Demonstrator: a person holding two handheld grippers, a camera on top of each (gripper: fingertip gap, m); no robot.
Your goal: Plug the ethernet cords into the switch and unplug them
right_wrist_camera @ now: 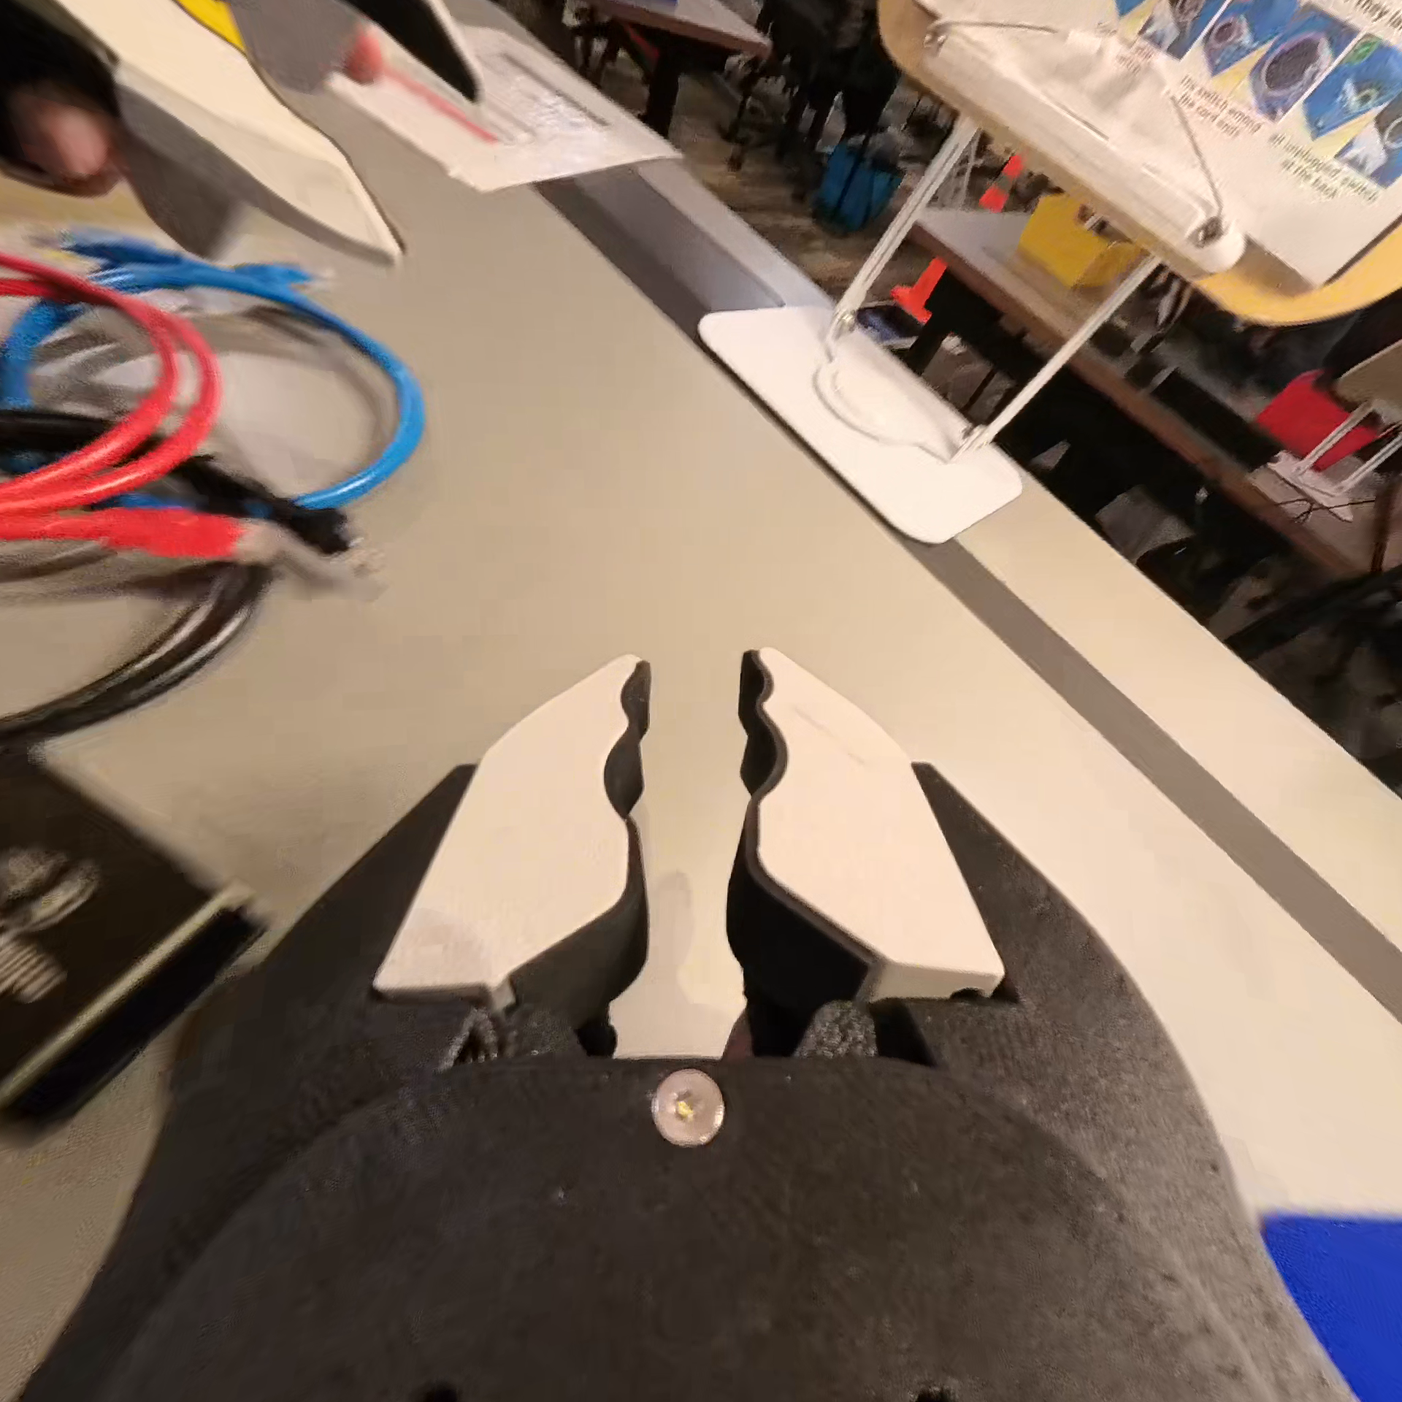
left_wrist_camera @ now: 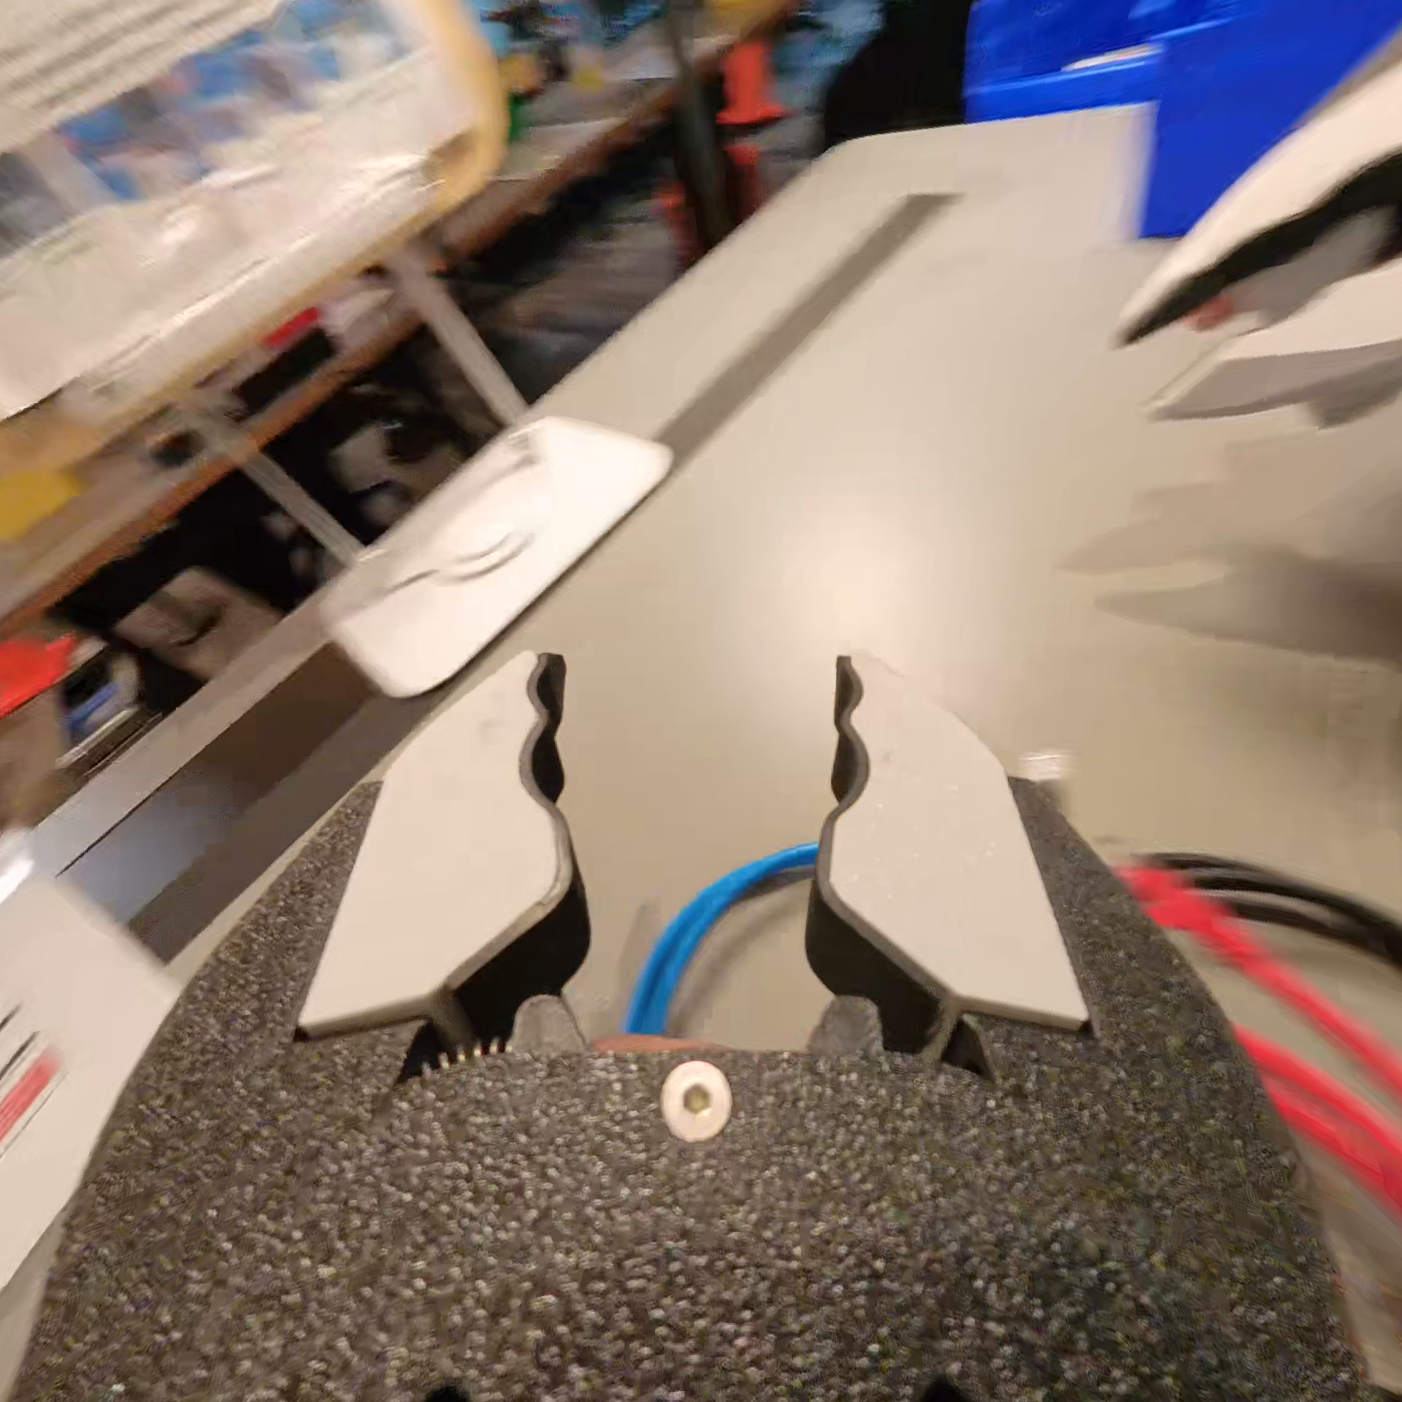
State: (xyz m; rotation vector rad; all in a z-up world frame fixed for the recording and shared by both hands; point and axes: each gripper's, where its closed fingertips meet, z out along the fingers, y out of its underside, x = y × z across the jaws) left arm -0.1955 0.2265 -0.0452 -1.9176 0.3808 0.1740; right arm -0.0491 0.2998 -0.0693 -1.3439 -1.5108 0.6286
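Both the left tool point(left_wrist_camera: 698, 667) and right tool point(right_wrist_camera: 694, 660) hung spread and empty over the surface point(right_wrist_camera: 607, 455); grabbing a red cord point(right_wrist_camera: 152, 531) near its plug seemed wisest

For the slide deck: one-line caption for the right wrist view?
Right gripper open and empty over the table; red, blue and black cords lie left, unplugged.

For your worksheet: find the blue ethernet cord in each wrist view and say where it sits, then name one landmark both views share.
Left wrist view: the blue ethernet cord curves low at centre, seen between the left gripper fingers.
Right wrist view: it loops on the table at the left, among red and black cords.
Shared landmark: the white stand base at the table edge.
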